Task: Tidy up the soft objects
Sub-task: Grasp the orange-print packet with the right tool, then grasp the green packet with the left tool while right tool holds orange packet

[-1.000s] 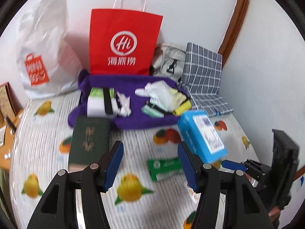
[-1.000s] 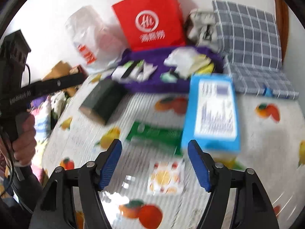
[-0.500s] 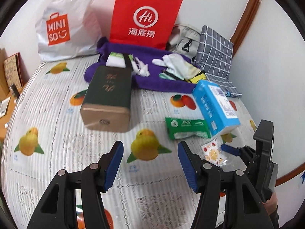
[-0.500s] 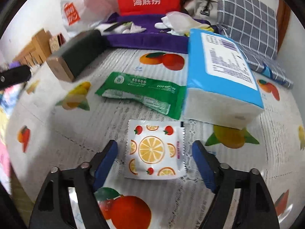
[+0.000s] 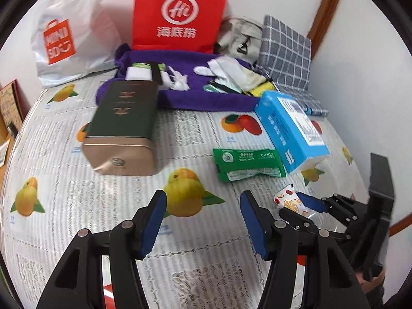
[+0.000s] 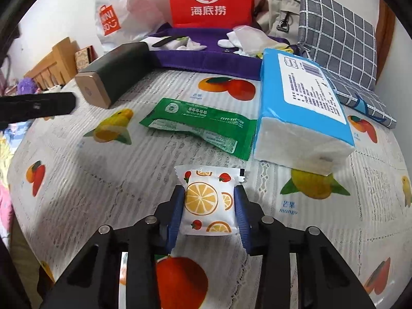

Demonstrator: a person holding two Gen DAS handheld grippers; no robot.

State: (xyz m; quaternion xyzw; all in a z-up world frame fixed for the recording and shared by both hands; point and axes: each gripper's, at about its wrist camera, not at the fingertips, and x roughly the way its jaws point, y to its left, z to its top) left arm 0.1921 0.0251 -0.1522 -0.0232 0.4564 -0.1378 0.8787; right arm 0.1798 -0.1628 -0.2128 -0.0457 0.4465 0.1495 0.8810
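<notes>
Right gripper [image 6: 209, 200] has just been closing, and its jaws now pinch the fruit-print packet [image 6: 207, 200] by its two sides on the near table [image 6: 77, 180]. Left gripper [image 5: 203, 219] hangs apart and empty, further off. Beyond: a green sachet [image 6: 200, 123], a blue tissue pack [image 6: 301, 103], a red "Hi" bag [image 6: 209, 0], and a "MINISO" bag [image 5: 59, 41].

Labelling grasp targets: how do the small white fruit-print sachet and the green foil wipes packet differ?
The small white fruit-print sachet is squarish and puffy; the green foil wipes packet is long, flat and crumpled. The sachet sits between the right gripper fingers; the packet lies untouched. Both rest on the fruit-print tablecloth.
</notes>
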